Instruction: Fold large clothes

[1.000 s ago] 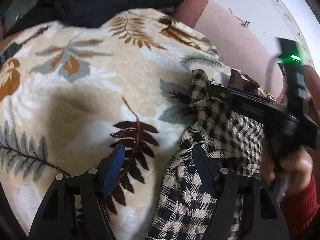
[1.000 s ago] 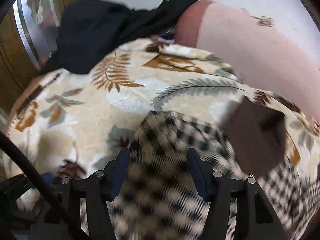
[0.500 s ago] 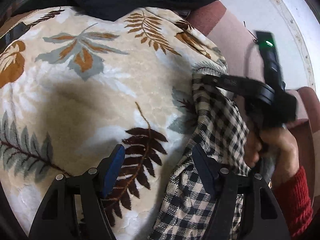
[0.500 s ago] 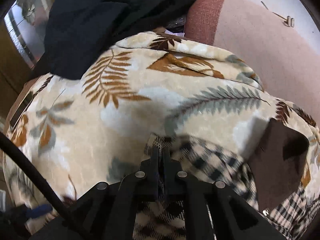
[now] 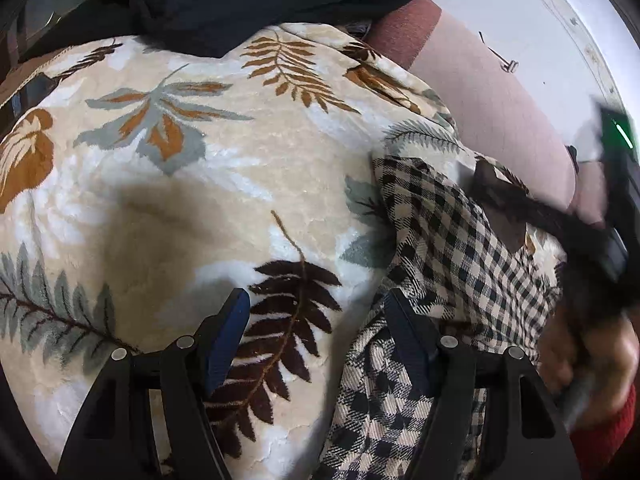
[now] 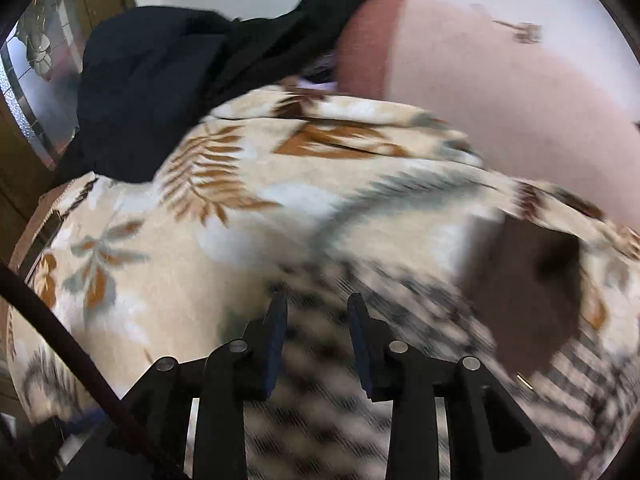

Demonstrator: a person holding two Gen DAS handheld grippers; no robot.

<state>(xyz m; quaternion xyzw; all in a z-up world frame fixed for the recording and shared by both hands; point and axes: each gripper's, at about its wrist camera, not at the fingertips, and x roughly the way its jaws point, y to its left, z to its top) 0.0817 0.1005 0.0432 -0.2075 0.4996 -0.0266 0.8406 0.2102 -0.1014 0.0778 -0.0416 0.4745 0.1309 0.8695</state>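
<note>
— Behind everything, what do you see?
— White wall at the top, and below it a pink sofa with a darker red-brown end. Spread over the seat is a cream blanket printed with brown, orange and grey-green leaves.

— Anything lying on that blanket?
— A black garment is heaped at its far edge, against the sofa's end. Nearer, toward the right side of the left wrist view, lies the checked garment, black and cream, bunched into folds, with a smaller brown patch of cloth showing beside it.

— And the left gripper?
— Its fingers stand wide apart with nothing pinched. One blue pad hangs over a dark fern leaf on the blanket, the other at the edge of the checked cloth.

— The right gripper?
— Its fingers are opening, with a modest gap between them. The checked garment lies blurred beneath that gap; the pads are not pressing on it. In the left wrist view a hand with a red sleeve carries this gripper, smeared by motion.
</note>
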